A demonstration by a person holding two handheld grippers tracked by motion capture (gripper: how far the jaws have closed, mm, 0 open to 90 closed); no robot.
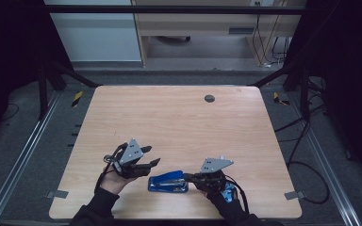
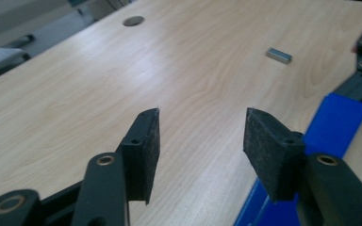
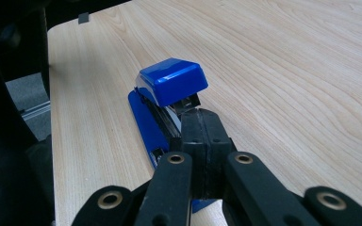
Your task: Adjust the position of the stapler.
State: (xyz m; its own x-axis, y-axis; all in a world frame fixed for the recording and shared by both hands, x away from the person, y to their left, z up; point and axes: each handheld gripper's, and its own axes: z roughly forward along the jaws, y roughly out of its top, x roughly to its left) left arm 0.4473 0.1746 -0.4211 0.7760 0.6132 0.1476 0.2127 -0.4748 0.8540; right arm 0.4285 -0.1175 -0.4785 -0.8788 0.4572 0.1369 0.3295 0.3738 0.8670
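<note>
Now your left gripper [image 1: 152, 156] hangs just left of the blue stapler [image 1: 168, 181], its jaws spread with nothing between them. That stapler lies near the table's [image 1: 179, 122] front edge, and your right gripper [image 1: 187, 177], pads pressed together, touches its right end.

Stapler [image 2: 332, 117] cut off by right and bottom edges in left gripper view. In right gripper view, right tool [image 3: 206, 136] hides its rear end. Small grey block [image 2: 279, 55] too small to identify.
</note>
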